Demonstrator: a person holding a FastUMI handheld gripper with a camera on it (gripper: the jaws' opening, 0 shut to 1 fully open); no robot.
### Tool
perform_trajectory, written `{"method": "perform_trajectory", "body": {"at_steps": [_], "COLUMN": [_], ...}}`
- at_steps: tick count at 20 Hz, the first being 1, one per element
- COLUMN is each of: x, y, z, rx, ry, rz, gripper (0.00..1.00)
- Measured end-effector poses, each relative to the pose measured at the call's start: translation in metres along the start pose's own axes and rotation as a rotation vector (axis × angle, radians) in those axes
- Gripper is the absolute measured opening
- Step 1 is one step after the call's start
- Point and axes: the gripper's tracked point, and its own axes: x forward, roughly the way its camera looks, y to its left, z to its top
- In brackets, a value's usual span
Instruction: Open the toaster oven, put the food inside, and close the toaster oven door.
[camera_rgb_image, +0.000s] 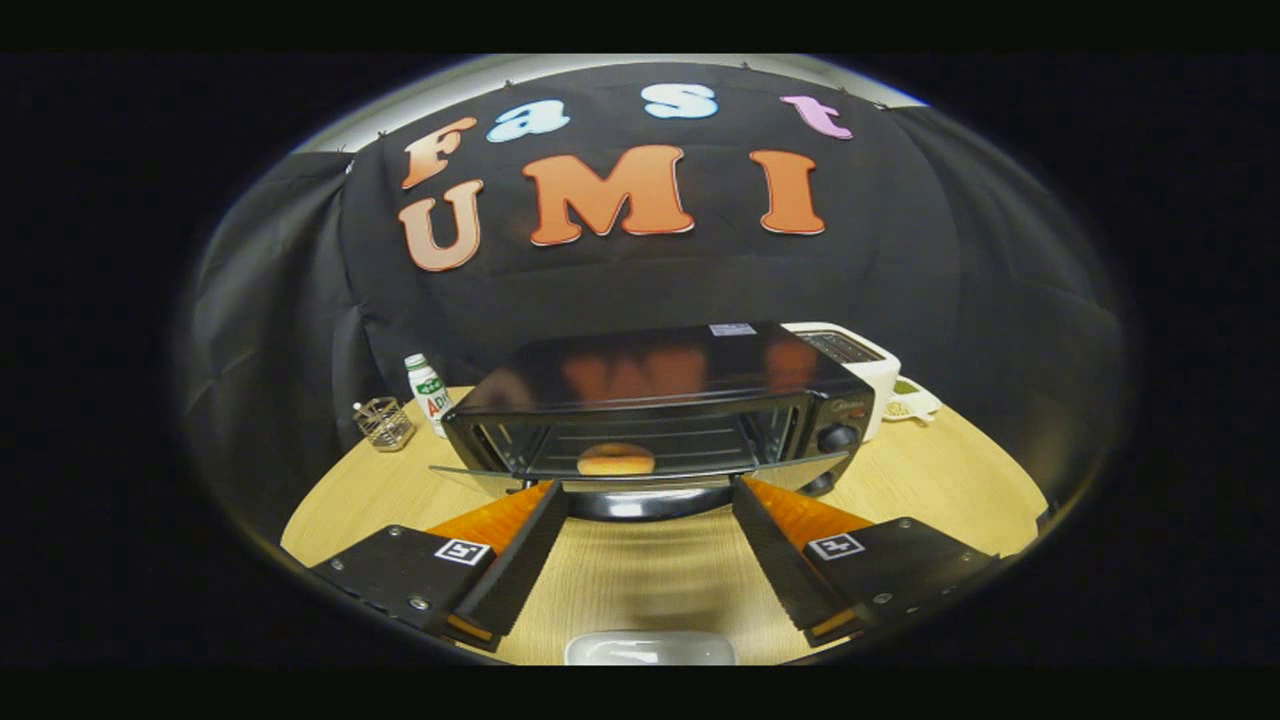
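While my gripper (648, 500) hangs low in the frame with its two black, orange-backed fingers (520, 545) spread wide and holding nothing, the black, boxy toaster oven (660, 405) sits just ahead of them at centre frame on the round pale wooden table (640, 580). Its long axis runs left to right and its mouth faces me, the glass door (640, 480) dropped open toward the fingertips. A round golden bun (616, 459) lies on the wire rack inside. At left centre stand a white bottle (428, 392) and a wire basket (385, 423); a white toaster (858, 358) sits behind the oven's right end.
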Motion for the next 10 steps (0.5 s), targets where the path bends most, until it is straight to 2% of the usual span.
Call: {"method": "perform_trajectory", "body": {"at_steps": [10], "x": [0.016], "y": [0.015], "z": [0.041], "rx": [-0.018], "ry": [-0.057], "rz": [0.022], "gripper": [0.99]}}
